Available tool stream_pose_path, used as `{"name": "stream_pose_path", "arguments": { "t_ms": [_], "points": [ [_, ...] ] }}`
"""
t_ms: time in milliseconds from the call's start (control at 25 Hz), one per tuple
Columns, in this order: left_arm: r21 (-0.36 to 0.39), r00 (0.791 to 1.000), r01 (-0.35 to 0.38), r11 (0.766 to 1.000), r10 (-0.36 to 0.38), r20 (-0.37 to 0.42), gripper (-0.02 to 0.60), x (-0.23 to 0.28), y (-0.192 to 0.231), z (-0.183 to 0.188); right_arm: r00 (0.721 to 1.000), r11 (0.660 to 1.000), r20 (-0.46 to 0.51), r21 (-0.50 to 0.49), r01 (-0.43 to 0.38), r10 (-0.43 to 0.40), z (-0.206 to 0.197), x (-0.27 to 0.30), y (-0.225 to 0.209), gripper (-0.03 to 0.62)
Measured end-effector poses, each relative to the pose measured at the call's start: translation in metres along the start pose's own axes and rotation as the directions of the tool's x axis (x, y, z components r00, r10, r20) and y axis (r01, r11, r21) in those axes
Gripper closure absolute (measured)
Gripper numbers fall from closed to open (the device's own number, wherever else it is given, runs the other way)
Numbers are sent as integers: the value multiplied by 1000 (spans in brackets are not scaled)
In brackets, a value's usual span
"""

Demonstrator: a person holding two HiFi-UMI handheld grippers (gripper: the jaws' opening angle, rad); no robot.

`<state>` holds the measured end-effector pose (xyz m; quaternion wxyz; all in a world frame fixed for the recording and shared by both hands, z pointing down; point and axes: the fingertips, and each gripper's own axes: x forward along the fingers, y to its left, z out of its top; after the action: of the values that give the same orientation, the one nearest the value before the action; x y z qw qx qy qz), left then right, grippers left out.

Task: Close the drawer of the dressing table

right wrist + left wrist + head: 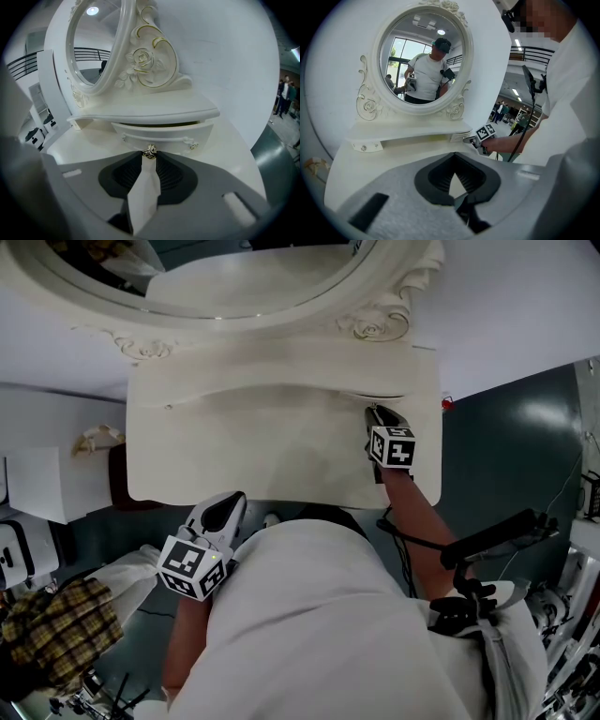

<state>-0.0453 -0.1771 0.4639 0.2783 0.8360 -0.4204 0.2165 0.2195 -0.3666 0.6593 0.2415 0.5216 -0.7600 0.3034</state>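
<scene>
- mirror (pixel 253 277) stands at 12 o'clock, at the back of the dressing table (pixel 262 446), up on a raised shelf (pixel 281 362)
- drawer (pixel 159 133) sits right under that shelf, around 1 o'clock, poking out a bit over the tabletop
- its knob (pixel 149 152) is on the drawer front, caught between the right gripper (pixel 373 412) jaw tips
- left gripper (pixel 234 502) hangs at 7 o'clock, just off the table's near edge, well apart from the drawer
</scene>
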Motion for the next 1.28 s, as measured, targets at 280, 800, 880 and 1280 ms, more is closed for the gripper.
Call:
{"name": "stream_pose_path", "arguments": {
  "t_ms": [280, 800, 880, 1280],
  "points": [
    [5, 1000, -4, 1000, 4, -5, 578, 1, 3, 2, 1000, 1000, 5, -5, 1, -1, 7, 6, -2, 497],
    [-3, 1000, -8, 1000, 8, -8, 578, 2, 7, 3, 1000, 1000, 12, -13, 6, -6, 18, 13, -7, 497],
    [-3, 1000, -6, 1000, 6, -8, 578, 2, 8, 3, 1000, 1000, 13, -11, 6, -6, 18, 13, -7, 497],
    [2, 1000, 1, 1000, -1, -11, 578, 3, 10, 2, 1000, 1000, 5, -19, 8, -8, 19, 17, -6, 497]
  ]
}}
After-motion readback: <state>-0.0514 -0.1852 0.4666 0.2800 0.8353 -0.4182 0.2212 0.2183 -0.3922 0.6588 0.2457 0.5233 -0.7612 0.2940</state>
